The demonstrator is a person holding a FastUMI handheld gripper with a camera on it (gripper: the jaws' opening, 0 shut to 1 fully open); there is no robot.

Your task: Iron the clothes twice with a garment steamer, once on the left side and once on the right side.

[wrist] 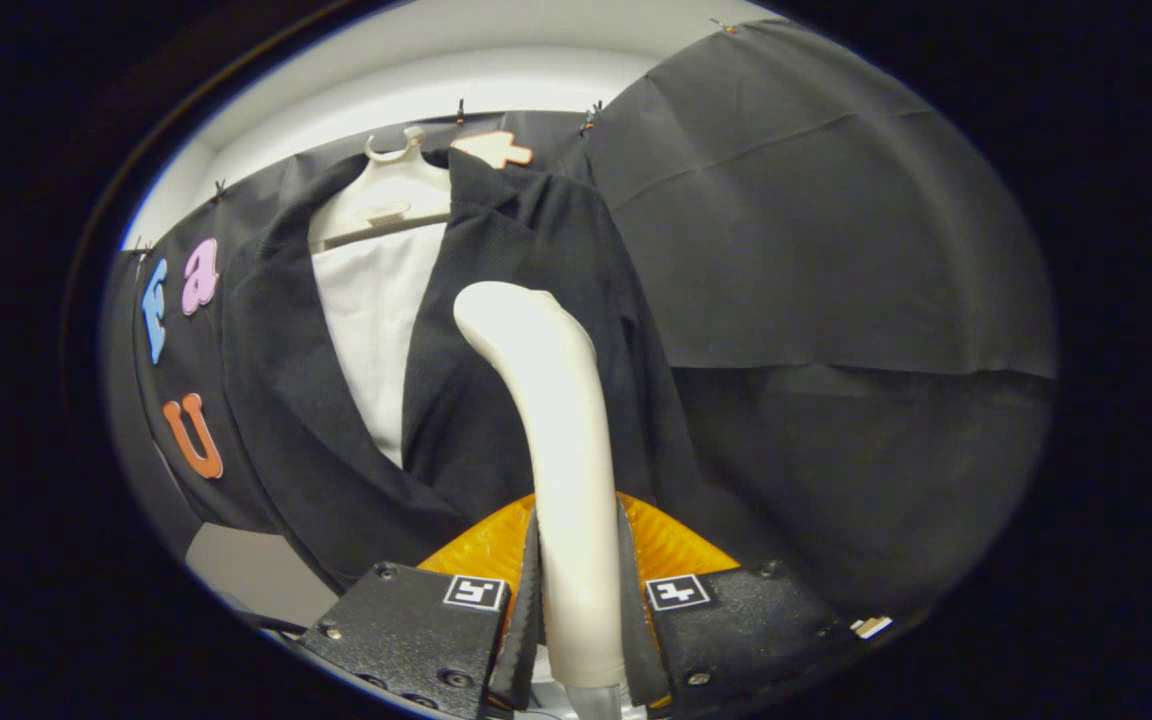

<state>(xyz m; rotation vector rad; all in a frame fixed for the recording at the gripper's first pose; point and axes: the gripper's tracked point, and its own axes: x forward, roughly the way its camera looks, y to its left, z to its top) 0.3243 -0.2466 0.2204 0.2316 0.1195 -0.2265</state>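
Gripper point(576, 620) points forward and slightly upward toward the hanging garment, its two black fingers point(528, 610) closed against either side of a white garment steamer point(561, 450), pinching the handle low down. Both serrated pads press the handle, one on each flank, no gap visible. Orange ribbed finger backing point(681, 545) shows just behind the pads on both sides, and black mounting blocks point(406, 625) carry a small square marker each. Steamer rises straight up from between the fingers, then bends at the top toward the left; its rounded head lies against or just in front of the dark jacket point(496, 380); contact cannot be confirmed from this angle. Head sits over the jacket's front panel on the side to the right of the opening, below the collar. Jacket hangs open on a white plastic hanger point(391, 195), whose hook sits at the top against the booth wall. A white shirt point(376, 320) hangs inside the jacket, exposed in the open gap between the two front panels. The other front panel falls diagonally down and away, well to the left of the steamer. Black cloth wall point(816, 250) runs behind and to the right of the garment, clipped along its upper edge, with a horizontal seam partway down. Pale ceiling point(496, 70) above the cloth. A patch of light grey surface point(246, 570) shows below the jacket's hem, left of the fingers.
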